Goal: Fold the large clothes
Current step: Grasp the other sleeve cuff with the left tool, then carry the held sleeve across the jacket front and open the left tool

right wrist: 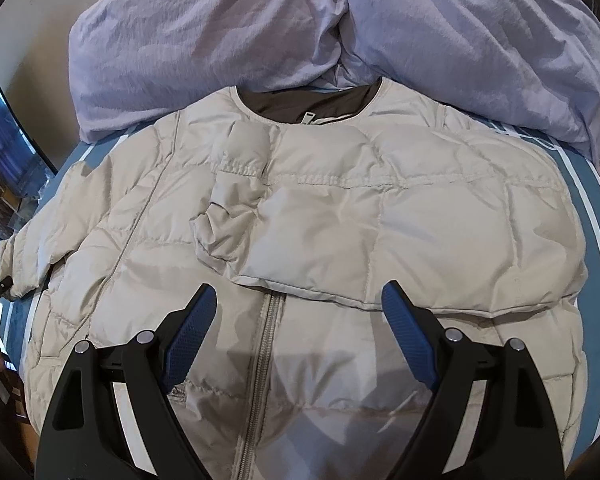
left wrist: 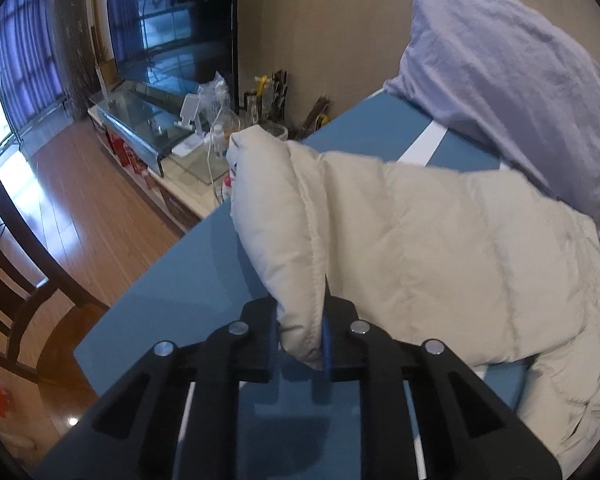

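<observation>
Left claw point(left wrist: 300, 336) grips jacket point(right wrist: 340, 220) sleeve; right claw point(right wrist: 300, 332) open above.

Two wrist fisheyes, one low and sideways, one high and downward.

The left view sits close above the blue bed point(left wrist: 188, 280), looking along the left hand-held gripper point(left wrist: 300, 336) past the cream jacket point(left wrist: 420, 248) toward the television point(left wrist: 172, 20) and wood floor. The right view looks steeply down over the right hand-held gripper point(right wrist: 298, 336) onto the jacket's front. Both share the jacket, bed and lilac pillows point(right wrist: 228, 28).
</observation>
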{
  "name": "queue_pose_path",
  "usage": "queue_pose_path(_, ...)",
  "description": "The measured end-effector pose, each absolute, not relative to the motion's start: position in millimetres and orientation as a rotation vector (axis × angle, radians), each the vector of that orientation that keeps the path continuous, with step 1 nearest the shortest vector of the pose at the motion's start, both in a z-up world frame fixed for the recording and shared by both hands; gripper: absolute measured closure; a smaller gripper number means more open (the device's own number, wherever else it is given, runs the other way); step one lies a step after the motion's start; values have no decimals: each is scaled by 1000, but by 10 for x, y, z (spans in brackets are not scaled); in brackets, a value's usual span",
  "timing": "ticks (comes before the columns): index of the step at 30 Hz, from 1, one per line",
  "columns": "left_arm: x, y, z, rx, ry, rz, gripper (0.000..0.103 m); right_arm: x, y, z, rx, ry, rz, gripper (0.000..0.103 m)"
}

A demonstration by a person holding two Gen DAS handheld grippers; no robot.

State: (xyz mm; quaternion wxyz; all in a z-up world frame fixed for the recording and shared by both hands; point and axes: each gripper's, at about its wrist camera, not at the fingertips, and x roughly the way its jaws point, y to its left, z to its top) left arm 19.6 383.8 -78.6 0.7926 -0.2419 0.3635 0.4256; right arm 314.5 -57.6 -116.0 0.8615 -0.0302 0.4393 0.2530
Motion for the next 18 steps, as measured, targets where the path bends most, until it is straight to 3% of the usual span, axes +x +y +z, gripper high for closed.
queue_pose_path(8,511,3461,-95,-438,662,836,87,3195,-790,-1146,-23,915,522,17)
queue_pose_path(18,1419,2406,602,-356,553,539,87,3209,-1228,-1140,21,899,494,17)
